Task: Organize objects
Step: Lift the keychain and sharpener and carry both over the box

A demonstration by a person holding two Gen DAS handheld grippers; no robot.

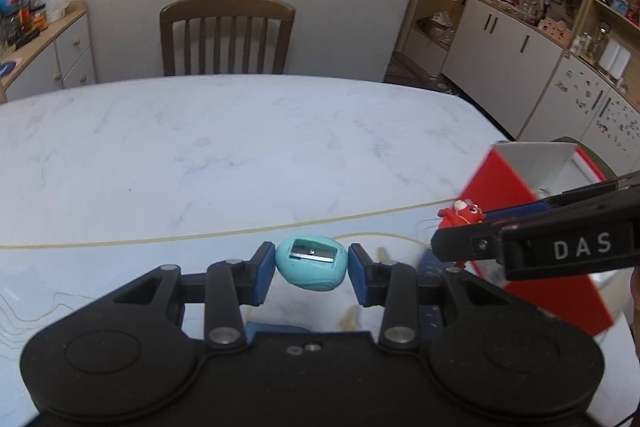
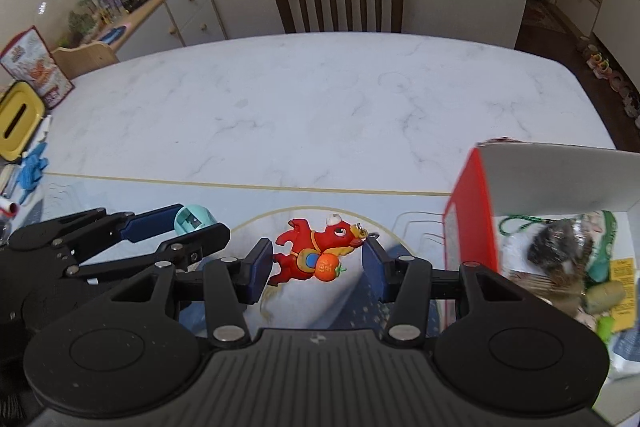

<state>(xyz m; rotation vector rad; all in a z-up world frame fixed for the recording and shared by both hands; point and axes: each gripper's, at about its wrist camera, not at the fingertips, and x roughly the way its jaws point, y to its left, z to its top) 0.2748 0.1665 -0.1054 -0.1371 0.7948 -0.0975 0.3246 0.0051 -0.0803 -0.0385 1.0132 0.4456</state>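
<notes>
Sharpener, teal, clamped between left gripper pads. Red figurine gripped by right gripper. Red box, open, just right of it.

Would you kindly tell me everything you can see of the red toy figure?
The red toy figure is a small cartoon animal, seemingly rubbery plastic, with a white tuft on its head, a yellow and blue belly patch, an orange fruit and a small metal ring at its snout. It lies sideways between the right claw fingers, both blue pads touching it, left of the open red box.
</notes>
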